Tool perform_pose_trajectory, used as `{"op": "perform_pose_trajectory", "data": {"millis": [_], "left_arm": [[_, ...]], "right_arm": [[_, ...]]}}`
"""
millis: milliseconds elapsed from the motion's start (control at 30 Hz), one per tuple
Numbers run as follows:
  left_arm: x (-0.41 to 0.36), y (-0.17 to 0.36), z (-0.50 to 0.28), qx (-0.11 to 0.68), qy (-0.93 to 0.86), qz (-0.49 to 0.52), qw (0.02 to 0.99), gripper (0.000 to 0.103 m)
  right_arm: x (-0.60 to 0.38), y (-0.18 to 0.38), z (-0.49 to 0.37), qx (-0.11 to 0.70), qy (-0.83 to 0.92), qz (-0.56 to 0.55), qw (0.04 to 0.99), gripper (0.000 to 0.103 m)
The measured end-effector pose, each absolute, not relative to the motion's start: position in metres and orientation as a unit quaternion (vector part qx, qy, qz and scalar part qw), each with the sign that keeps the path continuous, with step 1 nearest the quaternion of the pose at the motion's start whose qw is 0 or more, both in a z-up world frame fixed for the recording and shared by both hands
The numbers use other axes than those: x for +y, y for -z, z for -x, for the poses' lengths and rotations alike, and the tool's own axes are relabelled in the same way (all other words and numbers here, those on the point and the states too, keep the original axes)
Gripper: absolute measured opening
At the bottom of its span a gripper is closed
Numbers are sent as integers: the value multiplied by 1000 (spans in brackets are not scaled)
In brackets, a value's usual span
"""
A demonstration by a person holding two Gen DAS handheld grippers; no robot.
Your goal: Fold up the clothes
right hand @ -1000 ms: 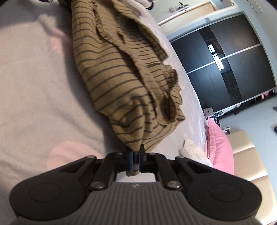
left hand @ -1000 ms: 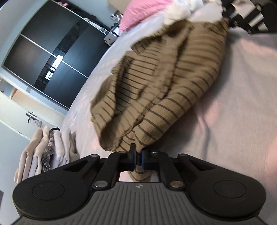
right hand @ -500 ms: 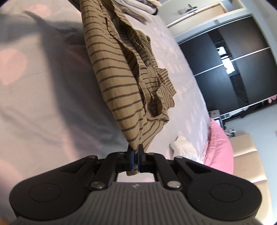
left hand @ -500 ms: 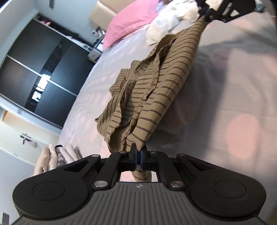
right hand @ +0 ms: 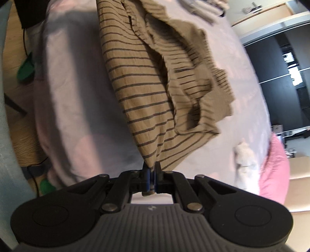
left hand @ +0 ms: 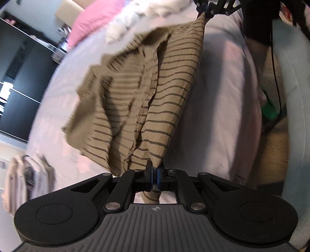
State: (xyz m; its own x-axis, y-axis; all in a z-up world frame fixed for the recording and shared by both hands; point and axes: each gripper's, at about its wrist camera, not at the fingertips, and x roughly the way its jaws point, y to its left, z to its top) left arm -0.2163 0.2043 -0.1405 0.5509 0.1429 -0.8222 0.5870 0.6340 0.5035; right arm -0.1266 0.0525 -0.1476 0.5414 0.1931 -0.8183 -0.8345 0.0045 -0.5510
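A tan garment with dark thin stripes [left hand: 168,81] hangs stretched between both grippers above the pale lilac bed [left hand: 222,97]. My left gripper [left hand: 155,170] is shut on one corner of it. In the left wrist view the right gripper [left hand: 205,10] shows at the top, pinching the far corner. In the right wrist view the same striped garment [right hand: 139,81] runs up from my right gripper [right hand: 151,170], which is shut on its corner. The free part sags in loose folds toward the bed.
A pink pillow [left hand: 93,21] and white clothes [left hand: 124,27] lie at the head of the bed. Folded pale clothes [left hand: 25,174] are stacked at the other end. Dark wardrobe doors [right hand: 290,67] line the wall. The bed's edge, wooden floor and green object [right hand: 25,67] are close by.
Both grippers have lifted and drawn back toward the bed's edge, with the garment now more spread and raised between them. The floor and bed edge have come into view.
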Motion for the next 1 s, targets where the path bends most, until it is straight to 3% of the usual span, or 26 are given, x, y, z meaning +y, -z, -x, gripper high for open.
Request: {"op": "perform_pose_trajectory", "data": {"millis": [400,533,633,700,767,900,1000], "left_arm": [[209,170,191,498,122,-379,771,8],[207,156,203,498,129,-364,777,16],[209,137,206,486,144,-331,796,18],[212,124,205,473,149,-304,813,31],[220,108,198,454,130,-258,843,43],[243,87,183,416,86,-176,888,50],[253,78,177,382,48,-144,911,55]], "right_arm": [[56,185,124,288,-395,572,659,12],[50,171,134,271,-400,579,656,46],[45,154,141,265,-418,566,659,49],[44,140,142,263,-424,543,675,59],[42,125,140,260,-429,508,700,60],[29,90,135,267,-436,407,757,62],[17,71,121,284,-434,300,801,73]]}}
